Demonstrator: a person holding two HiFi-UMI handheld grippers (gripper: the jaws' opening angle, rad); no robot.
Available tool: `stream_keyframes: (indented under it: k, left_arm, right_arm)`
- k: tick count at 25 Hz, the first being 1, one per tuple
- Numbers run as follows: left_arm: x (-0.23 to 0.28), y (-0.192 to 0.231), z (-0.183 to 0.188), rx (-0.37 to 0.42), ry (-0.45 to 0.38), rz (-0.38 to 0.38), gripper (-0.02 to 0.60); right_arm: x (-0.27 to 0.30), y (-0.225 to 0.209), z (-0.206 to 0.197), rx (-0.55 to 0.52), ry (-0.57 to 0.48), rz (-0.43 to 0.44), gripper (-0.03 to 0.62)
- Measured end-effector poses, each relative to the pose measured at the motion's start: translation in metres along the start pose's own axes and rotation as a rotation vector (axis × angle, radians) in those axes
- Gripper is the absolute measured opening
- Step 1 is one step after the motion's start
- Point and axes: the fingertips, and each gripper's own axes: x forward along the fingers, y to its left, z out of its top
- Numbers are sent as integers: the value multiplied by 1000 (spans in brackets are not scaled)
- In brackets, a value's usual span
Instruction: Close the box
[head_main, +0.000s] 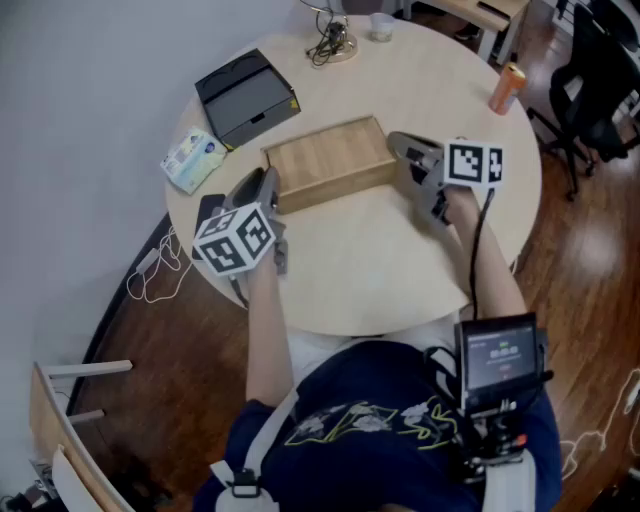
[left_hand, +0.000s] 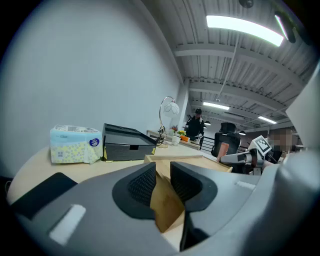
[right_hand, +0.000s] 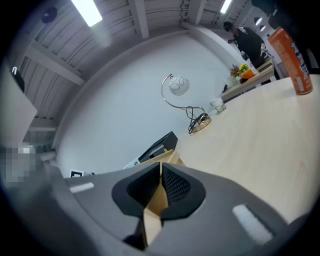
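Box sits in the middle of the bench, lid looking flat down. My left gripper pinches the box's left corner, I judge to steady it. My right gripper is pressed together at the right end, probably to nudge the lid home

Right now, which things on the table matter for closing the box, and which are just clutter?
In the job: wooden box; left gripper, clamped on the box's left corner; right gripper, closed at the box's right end.

Lying about: black tray, tissue pack, desk lamp, cup, orange can.
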Motion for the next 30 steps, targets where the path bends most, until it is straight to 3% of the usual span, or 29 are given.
stream_keyframes:
  k: [3,4,5,7,11,15,23,30]
  left_arm:
    - [-2,3,-1,-29,-21,4,95]
    - [-2,3,-1,-37,-25,3,95]
    - [-2,3,-1,-42,-28,2,95]
    - [-2,3,-1,-42,-28,2,95]
    - [-1,1,-1,-47,-34,-1,97]
    - [-3,0,-1,-59,-64,-16,97]
    - [-1,6,-1,-74,-103,-30,97]
    - [-2,8,1,-67,-106,-21,109]
  right_arm:
    - [6,-3,2,86,-7,-1,32]
    - [9,-3,1,108,-5,-3,156]
    - [13,-3,-3,115,7,-5,189]
    - [18,-2,-12,83,53,-16,130]
    - [10,-10,-7,59,83,-37,115]
    - [-17,-38,8,163,19,16,101]
    - [-87,-103,28,310,-115,-106,89]
    - [-95,-111,30,319,-146,-135,87]
